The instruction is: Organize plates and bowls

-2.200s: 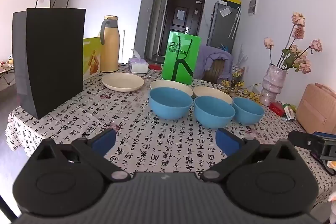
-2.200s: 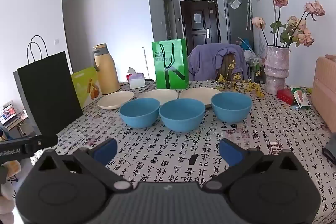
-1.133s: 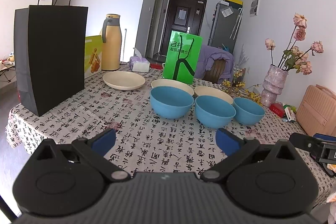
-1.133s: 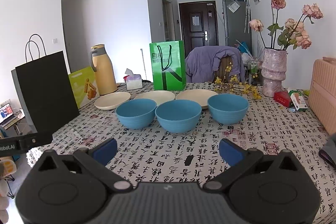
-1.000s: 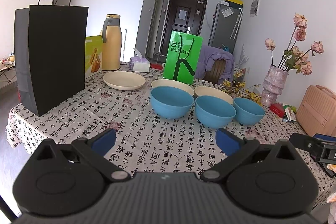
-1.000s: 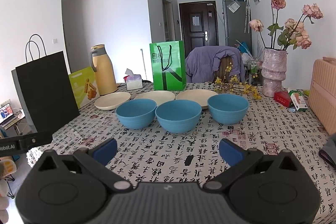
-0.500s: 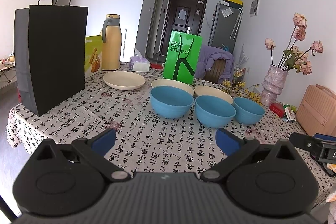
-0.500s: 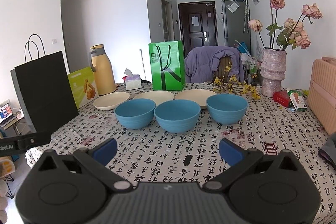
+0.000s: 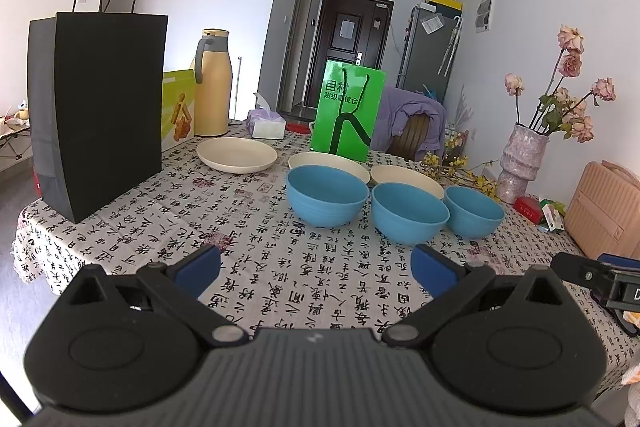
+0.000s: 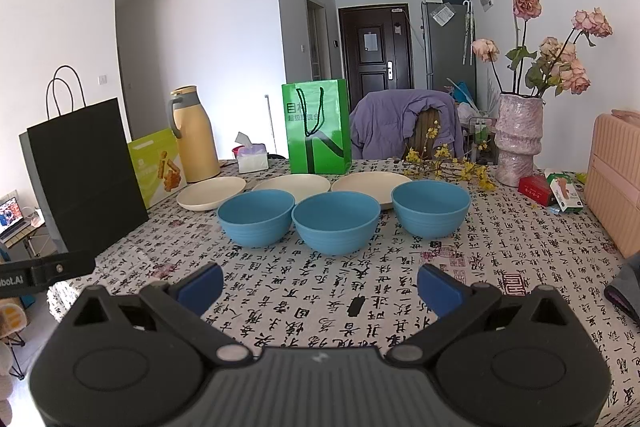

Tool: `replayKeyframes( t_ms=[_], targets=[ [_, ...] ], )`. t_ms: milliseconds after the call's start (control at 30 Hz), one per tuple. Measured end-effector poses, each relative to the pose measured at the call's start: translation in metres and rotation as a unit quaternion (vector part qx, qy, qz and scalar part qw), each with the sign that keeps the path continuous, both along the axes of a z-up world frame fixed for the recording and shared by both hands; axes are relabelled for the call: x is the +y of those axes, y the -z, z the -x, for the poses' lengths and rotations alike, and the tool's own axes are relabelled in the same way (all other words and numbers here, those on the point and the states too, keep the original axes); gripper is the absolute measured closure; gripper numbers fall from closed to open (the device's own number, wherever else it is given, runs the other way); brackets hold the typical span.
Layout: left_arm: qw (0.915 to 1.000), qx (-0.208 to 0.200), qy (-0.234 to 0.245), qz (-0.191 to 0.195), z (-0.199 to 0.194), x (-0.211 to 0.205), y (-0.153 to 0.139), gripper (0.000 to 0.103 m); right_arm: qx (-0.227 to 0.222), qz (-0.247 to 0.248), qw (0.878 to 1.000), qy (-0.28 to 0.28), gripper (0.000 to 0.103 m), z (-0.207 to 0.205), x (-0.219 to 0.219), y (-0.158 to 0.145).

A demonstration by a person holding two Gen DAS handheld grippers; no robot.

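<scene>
Three blue bowls (image 10: 335,223) are being shown in a row mid-table (image 10: 500,251), three cream plates (image 10: 211,192) just behind them. The left claw (image 9: 316,269) and right claw (image 10: 320,287) are being held apart, empty, above the near cloth.

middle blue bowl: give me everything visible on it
The middle blue bowl is matte light blue, probably plastic, round, with faint ridges low on its wall. It stands upright and empty on the patterned tablecloth, between two matching bowls, very close to the left one; contact can't be judged. Cream plates lie behind it. Neither gripper touches it.
</scene>
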State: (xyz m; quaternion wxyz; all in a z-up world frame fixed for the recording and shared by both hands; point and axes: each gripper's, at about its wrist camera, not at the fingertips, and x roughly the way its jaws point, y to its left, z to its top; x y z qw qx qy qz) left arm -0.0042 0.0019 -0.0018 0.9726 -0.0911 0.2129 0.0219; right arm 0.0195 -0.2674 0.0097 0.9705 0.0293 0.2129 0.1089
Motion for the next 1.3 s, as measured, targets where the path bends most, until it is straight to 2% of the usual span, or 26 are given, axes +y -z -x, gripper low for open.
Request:
replayKeyframes(
  t_ms=[1300],
  targets=[
    [1.0000, 0.001, 0.001, 0.000, -0.0004, 0.0031, 0.0000, 0.000, -0.002, 0.000, 1.000, 0.000, 0.000, -0.0014, -0.0010, 0.0006]
  ],
)
